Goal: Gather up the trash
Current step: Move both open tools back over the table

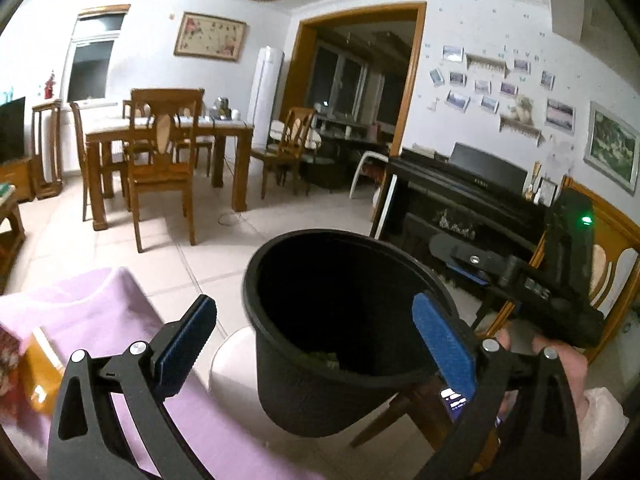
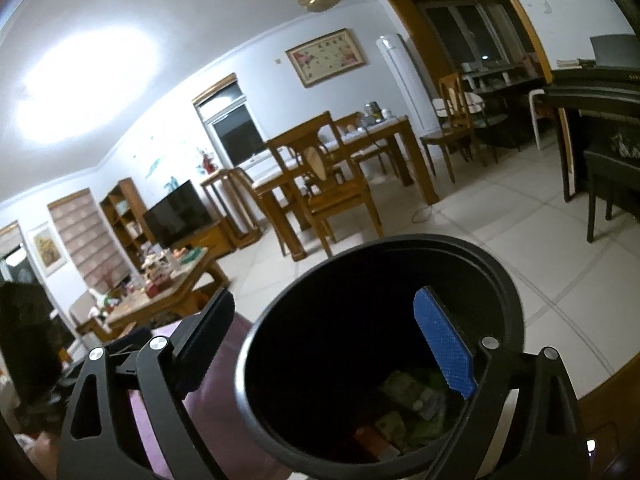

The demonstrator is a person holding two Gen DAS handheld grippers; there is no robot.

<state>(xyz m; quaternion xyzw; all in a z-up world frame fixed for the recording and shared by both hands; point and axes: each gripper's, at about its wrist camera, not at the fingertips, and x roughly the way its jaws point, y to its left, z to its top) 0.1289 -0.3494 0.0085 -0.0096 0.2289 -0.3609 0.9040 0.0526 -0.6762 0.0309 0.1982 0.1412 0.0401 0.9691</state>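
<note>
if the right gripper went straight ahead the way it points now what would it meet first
Most likely the black round plastic bin: the right gripper, open, has one blue pad over the bin's mouth and the other outside its rim. Depth is unclear.

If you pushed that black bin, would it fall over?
Probably it tips easily. The black bin narrows toward its base and already sits tilted in the left wrist view. It looks like thin, stiff plastic. Only a few wrappers lie at the bottom, so it is likely light.
</note>
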